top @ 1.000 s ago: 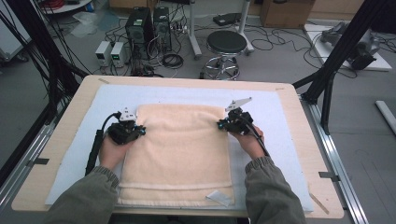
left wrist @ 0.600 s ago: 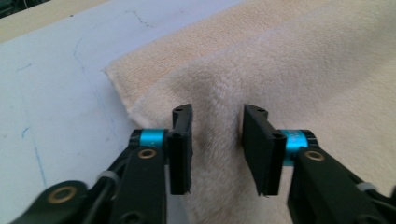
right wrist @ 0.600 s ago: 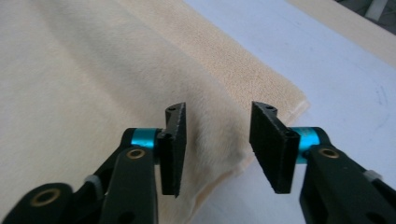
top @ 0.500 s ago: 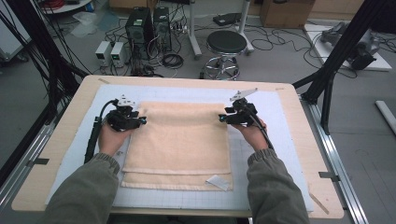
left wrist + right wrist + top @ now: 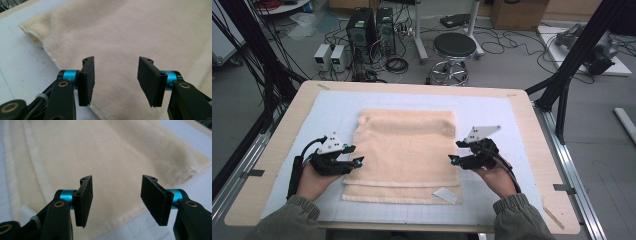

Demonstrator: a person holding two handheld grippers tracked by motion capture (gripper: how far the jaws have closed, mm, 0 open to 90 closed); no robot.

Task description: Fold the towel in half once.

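Having just been opening, both pairs of jaws now stand half apart with nothing between them: the left gripper (image 5: 358, 161) and right gripper (image 5: 452, 159) have let go of the folded cream terry towel (image 5: 406, 150), which lies flat ahead of them, its far-edge fold apparently finished.

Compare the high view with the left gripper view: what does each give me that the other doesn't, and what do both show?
High view alone: the whole folded towel on the white mat, its label at the near right corner, the right gripper beside the right edge, the stool. Left gripper view alone: the pads close up, apart, nothing between them, having just opened. Both: towel, mat, left gripper at the towel's left edge.
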